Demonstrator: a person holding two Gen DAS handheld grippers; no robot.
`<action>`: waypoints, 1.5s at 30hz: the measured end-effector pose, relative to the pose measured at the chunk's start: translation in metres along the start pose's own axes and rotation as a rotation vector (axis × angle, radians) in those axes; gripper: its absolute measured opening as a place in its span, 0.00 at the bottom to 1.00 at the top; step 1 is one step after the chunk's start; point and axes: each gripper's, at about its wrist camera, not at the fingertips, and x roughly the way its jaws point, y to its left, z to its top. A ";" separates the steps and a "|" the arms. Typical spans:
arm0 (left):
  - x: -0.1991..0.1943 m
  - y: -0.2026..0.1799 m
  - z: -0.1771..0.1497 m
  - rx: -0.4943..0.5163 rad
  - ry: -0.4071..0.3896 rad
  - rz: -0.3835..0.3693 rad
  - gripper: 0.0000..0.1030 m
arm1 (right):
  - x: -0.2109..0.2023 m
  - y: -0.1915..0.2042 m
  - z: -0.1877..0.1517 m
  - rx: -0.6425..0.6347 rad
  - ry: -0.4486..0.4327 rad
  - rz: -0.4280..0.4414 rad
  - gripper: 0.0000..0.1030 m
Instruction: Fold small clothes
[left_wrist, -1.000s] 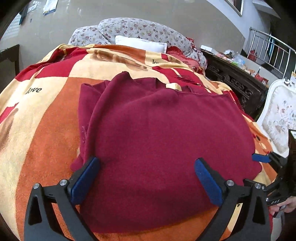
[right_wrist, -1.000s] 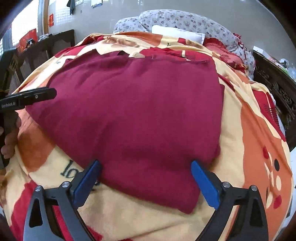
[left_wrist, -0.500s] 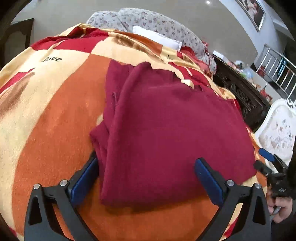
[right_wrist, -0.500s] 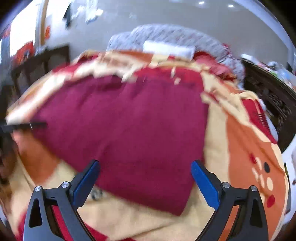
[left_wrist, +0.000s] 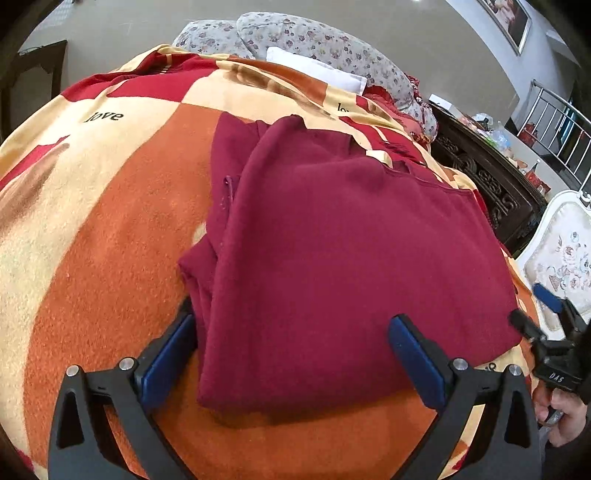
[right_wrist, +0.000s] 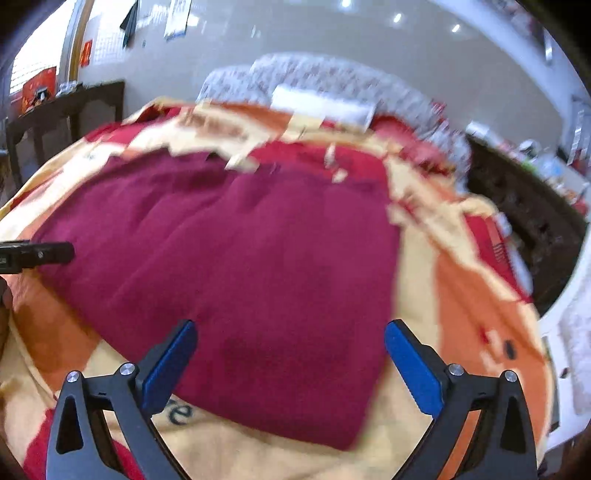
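A dark red garment (left_wrist: 332, 258) lies folded flat on an orange, cream and red blanket (left_wrist: 103, 229). Layered edges show along its left side. My left gripper (left_wrist: 291, 350) is open, its blue pads over the garment's near left corner. In the blurred right wrist view the same garment (right_wrist: 240, 277) fills the middle. My right gripper (right_wrist: 290, 354) is open over its near right corner and holds nothing. The right gripper also shows at the right edge of the left wrist view (left_wrist: 554, 332), beside the garment. The left gripper's tip shows at the left edge of the right wrist view (right_wrist: 33, 253).
A floral cushion (left_wrist: 314, 40) and a white pillow (left_wrist: 317, 72) lie at the bed's far end. A dark carved wooden cabinet (left_wrist: 491, 181) stands along the bed's right side. A white upholstered chair (left_wrist: 561, 251) is near the right corner.
Both grippers have pulled back toward the near edge and apart. The left view has swung left, so the garment's left edge now sits between my left fingers. The right view rose and blurred.
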 end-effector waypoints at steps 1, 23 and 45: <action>0.000 -0.001 0.000 0.001 0.000 0.001 0.99 | -0.006 -0.006 -0.002 0.005 -0.025 -0.037 1.00; -0.030 0.020 -0.027 -0.176 -0.009 -0.220 0.99 | -0.006 -0.049 -0.028 0.222 -0.014 -0.160 1.00; -0.014 0.030 -0.012 -0.466 -0.184 -0.150 0.52 | -0.002 -0.049 -0.029 0.226 -0.013 -0.134 1.00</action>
